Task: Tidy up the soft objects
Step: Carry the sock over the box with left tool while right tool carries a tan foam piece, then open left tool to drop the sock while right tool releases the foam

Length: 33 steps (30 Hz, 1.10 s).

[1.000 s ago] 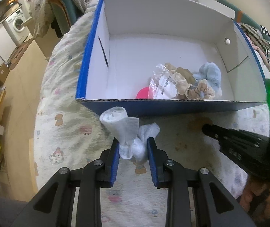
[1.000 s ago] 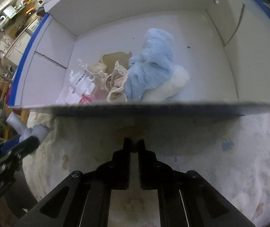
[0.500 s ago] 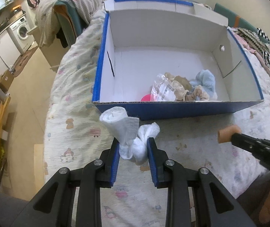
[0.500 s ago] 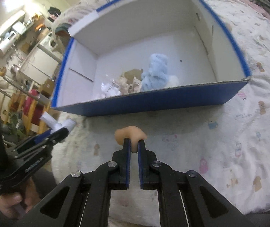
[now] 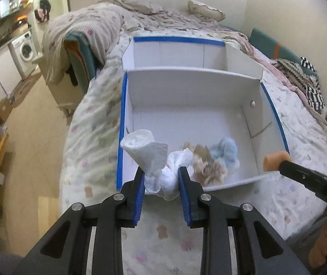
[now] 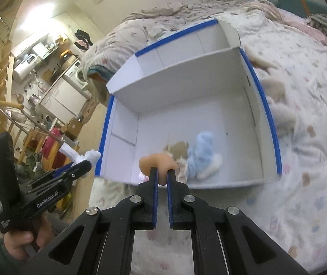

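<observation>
Left wrist view: both grippers loaded, carrying toward the box.
The left gripper (image 5: 161, 181) clamps a white cloth bundle (image 5: 154, 160); the right gripper (image 6: 162, 176) pinches a peach foam piece (image 6: 157, 163). The white box (image 5: 186, 78) lies just ahead and below both; next comes reaching over its rim and releasing.

A washing machine (image 5: 27, 50) is seen beyond the bed's (image 5: 90, 151) left edge, set under a counter. A patterned blanket (image 5: 87, 32) is draped over the bed's far left corner. A striped cloth (image 5: 309, 87) is heaped at the bed's right edge. A pillow (image 5: 205, 11) is lying at the far edge, against the wall.
</observation>
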Available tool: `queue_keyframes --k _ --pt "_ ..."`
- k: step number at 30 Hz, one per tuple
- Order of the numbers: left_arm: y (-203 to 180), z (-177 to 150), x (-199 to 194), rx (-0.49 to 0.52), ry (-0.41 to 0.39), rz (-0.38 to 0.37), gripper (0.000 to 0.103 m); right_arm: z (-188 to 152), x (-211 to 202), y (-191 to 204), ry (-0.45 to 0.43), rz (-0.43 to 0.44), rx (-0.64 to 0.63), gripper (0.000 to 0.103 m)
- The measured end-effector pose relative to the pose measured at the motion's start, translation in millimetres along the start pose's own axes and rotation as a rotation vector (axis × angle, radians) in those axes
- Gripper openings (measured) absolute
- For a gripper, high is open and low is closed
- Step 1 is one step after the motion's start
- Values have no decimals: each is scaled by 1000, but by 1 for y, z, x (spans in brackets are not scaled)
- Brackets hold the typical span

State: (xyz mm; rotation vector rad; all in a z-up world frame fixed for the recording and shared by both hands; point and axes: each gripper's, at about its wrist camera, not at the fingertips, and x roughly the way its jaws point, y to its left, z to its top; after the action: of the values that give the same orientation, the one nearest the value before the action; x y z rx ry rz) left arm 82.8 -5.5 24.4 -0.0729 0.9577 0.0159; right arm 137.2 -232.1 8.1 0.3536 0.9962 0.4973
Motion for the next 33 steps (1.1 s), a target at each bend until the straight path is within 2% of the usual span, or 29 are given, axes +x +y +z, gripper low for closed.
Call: queue_keyframes --k 6,13,23,33 --pt "-7 27 17 18 6 3 25 20 22 -5 19 -21 -15 9" --pt "-20 46 51 33 51 -8 25 19 51 -26 69 -23 19 9" --pt "-34 34 100 58 132 -43 26 6 90 -38 188 -23 29 9" --pt "-34 23 120 40 196 -103 27 5 87 -34 174 -23 19 10"
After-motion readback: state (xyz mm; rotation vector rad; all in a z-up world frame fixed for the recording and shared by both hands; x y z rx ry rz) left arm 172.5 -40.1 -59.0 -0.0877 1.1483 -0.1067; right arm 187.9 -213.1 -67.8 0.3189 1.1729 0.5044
